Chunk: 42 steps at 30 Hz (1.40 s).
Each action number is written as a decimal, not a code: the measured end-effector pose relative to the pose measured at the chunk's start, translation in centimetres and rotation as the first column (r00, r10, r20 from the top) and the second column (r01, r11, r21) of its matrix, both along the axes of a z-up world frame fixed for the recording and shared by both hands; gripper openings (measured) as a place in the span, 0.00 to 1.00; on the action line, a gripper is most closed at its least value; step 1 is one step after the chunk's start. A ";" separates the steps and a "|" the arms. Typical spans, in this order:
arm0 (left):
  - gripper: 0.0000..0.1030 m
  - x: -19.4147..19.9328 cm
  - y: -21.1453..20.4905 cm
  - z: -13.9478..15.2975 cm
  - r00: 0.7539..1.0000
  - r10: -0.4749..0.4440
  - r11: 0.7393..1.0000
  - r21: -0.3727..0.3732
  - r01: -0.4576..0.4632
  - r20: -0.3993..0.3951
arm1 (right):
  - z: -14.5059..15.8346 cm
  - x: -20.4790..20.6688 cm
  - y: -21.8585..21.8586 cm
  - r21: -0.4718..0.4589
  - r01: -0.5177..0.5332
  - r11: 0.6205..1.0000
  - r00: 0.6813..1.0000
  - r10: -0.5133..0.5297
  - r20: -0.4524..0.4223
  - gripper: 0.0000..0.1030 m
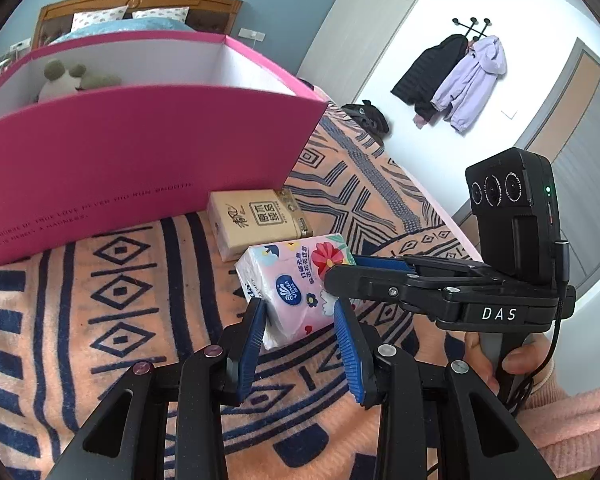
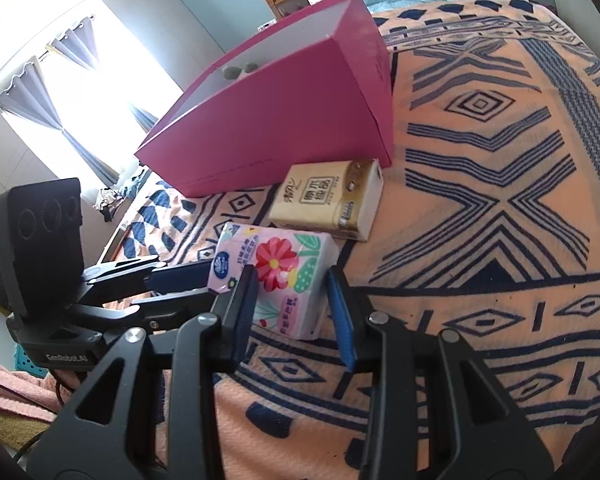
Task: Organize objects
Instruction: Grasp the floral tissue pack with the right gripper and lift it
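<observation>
The pink tissue pack (image 1: 290, 292) is clamped from two sides on the bed's blanket (image 1: 100, 288), near the brown pack (image 1: 260, 220) and box (image 1: 140, 152), by the left hand-held gripper (image 1: 300, 332) and right hand-held gripper (image 2: 292, 304).

I see a bed (image 1: 80, 280) covered by an orange blanket (image 2: 480, 160) with dark blue geometric bands, filling the lower and middle part of both views. A pink box (image 1: 140, 152) stands on it at upper left in the left wrist view, open at the top. Just beside the box's near right corner lies a tan tissue pack (image 1: 256, 220). A pink floral tissue pack (image 1: 292, 288) lies just below it at centre frame, one end resting on the blanket.
</observation>
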<state>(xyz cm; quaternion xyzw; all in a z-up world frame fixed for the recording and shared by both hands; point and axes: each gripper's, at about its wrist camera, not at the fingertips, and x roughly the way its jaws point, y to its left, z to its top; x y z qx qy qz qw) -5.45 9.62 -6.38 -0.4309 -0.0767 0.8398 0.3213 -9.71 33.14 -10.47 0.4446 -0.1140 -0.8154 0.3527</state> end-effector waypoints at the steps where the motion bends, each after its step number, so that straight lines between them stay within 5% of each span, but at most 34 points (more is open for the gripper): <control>1: 0.34 0.1 -0.1 0.2 1.000 0.001 1.000 -0.001 -0.001 -0.006 | 0.1 0.0 -0.1 -0.001 0.000 1.000 1.000 0.000 -0.002 0.38; 42: 0.36 0.9 -1.2 3.9 0.992 0.035 0.999 0.018 -0.033 -0.119 | 4.5 0.7 -1.2 -0.022 -0.023 1.000 0.992 0.020 -0.126 0.38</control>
